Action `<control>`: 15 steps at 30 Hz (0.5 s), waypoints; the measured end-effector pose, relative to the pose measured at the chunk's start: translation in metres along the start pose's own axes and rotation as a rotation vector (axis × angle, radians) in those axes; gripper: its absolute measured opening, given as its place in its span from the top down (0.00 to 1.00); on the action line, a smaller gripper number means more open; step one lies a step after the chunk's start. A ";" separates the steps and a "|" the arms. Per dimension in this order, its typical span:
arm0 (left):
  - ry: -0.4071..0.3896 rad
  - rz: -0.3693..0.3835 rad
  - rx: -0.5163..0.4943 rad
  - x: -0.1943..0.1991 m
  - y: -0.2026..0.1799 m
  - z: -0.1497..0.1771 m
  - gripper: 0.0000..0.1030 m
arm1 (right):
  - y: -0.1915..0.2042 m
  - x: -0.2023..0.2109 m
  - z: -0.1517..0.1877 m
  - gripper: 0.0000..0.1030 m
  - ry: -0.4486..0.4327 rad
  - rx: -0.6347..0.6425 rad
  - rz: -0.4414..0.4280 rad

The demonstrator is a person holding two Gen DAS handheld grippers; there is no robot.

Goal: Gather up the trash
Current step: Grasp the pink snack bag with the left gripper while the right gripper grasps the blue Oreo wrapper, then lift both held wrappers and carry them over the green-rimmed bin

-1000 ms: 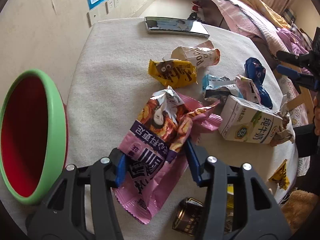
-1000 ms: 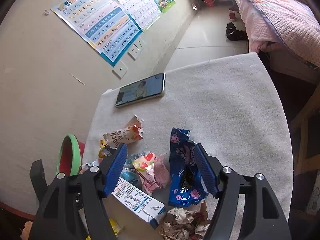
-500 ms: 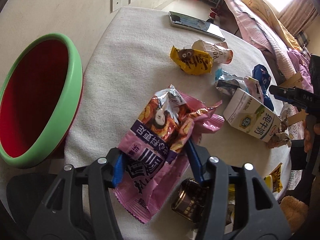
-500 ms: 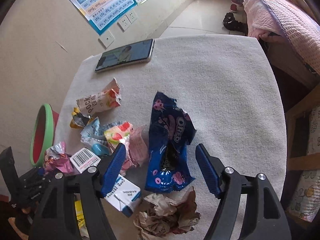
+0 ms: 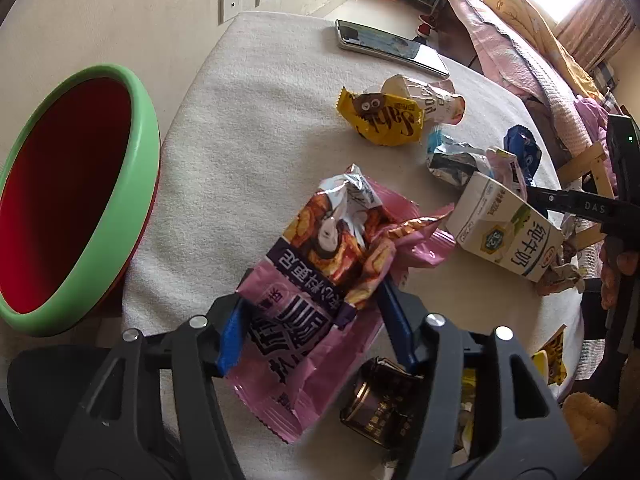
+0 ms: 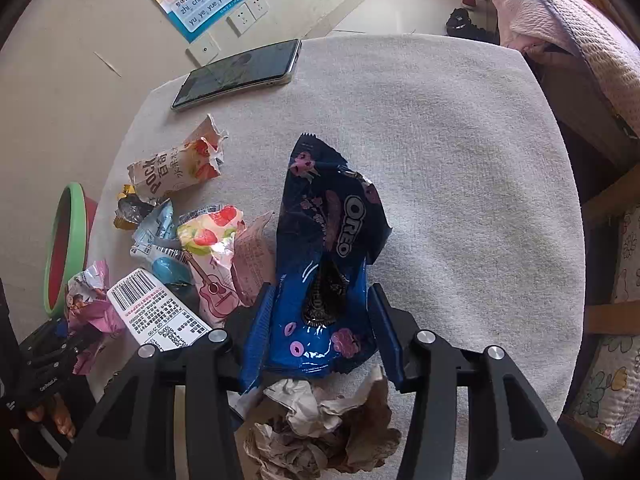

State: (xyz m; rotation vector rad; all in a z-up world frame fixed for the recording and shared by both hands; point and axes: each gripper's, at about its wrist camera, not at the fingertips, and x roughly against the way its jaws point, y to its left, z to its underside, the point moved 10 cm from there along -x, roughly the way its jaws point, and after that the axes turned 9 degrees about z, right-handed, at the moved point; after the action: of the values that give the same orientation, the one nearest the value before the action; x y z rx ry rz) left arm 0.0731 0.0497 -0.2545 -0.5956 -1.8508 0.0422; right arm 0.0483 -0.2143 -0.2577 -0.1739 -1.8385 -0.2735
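Plainly, left gripper (image 5: 312, 328) fingers pinch pink snack bag (image 5: 320, 276); bin (image 5: 72, 196) lies left of fingers. Right gripper (image 6: 320, 332) fingers straddle Oreo wrapper (image 6: 328, 248), grip uncertain. Risk: slick foil slipping mid-carry.

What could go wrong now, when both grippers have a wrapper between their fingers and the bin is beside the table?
1. The left gripper pinches only the lower part of the pink snack bag; it may slip before reaching the green-rimmed bin.
2. The Oreo wrapper lies between the right gripper fingers with its torn mouth open, so crumbs could spill.
3. The phone lies near the trash and might get swept along.
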 end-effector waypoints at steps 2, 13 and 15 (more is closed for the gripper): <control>-0.001 0.001 0.000 0.000 0.000 0.000 0.44 | 0.000 -0.001 -0.001 0.54 -0.002 -0.001 0.001; 0.014 0.007 -0.017 -0.003 -0.004 0.003 0.38 | -0.004 -0.005 -0.001 0.53 0.001 -0.036 0.005; 0.018 0.009 -0.021 -0.004 -0.006 0.003 0.36 | -0.004 -0.007 0.000 0.53 0.005 -0.032 0.008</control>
State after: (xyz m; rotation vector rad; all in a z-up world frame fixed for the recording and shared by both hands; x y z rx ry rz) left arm 0.0691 0.0439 -0.2577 -0.6174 -1.8333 0.0236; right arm 0.0493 -0.2181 -0.2646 -0.2027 -1.8285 -0.2980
